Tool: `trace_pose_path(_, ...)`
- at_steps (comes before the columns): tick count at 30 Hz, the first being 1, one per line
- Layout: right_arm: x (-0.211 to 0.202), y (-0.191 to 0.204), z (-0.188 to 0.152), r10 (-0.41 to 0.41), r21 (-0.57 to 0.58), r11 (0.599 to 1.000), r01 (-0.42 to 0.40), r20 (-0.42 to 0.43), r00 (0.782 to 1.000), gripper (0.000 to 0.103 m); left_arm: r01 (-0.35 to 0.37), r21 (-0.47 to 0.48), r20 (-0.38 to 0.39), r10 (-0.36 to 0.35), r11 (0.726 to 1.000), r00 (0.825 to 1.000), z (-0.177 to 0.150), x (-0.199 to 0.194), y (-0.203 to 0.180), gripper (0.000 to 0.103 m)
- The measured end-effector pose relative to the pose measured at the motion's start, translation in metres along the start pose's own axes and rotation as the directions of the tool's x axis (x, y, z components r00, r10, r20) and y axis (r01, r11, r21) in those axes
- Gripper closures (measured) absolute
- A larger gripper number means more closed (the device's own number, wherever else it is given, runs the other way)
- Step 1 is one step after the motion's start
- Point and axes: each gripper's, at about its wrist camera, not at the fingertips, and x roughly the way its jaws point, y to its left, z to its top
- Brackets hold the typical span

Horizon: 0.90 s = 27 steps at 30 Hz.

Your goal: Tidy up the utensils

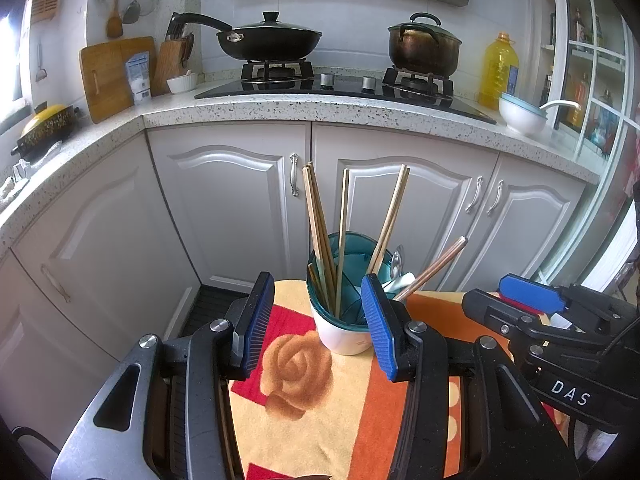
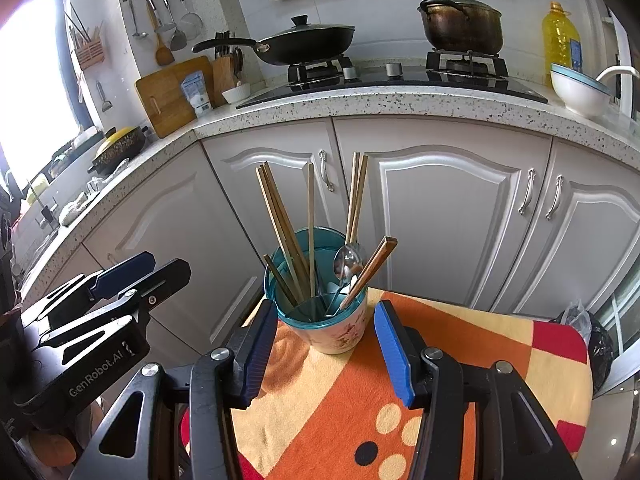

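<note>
A white utensil cup with a teal divided insert [image 1: 344,312] [image 2: 326,316] stands on a small table covered by an orange, red and yellow cloth [image 1: 304,408] [image 2: 360,392]. Several wooden chopsticks [image 1: 320,224] [image 2: 280,220] lean in it, with a metal spoon [image 2: 349,258] and a brown chopstick [image 2: 370,270] in the right compartment. My left gripper [image 1: 320,320] is open and empty just in front of the cup. My right gripper [image 2: 326,340] is open and empty, its jaws either side of the cup's base. Each gripper shows in the other's view [image 1: 532,292] [image 2: 120,272].
White cabinet doors [image 1: 224,208] and a speckled counter [image 1: 320,114] stand behind the table. On the counter are a hob with a black pan [image 1: 272,42] and a pot [image 1: 424,46], an oil bottle [image 1: 500,68], a white bowl [image 1: 522,114], cutting board [image 1: 110,76].
</note>
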Motion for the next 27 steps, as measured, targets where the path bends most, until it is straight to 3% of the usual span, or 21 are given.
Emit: trace_pose_path(27,0.0074,-0.0011,-0.0007,0.000,-0.004,1.000,-0.001,-0.019,1.000,0.053,0.003,0.002,-0.015,-0.003,1.000,1.000,-0.0022,0.0070,0.0003,0.059)
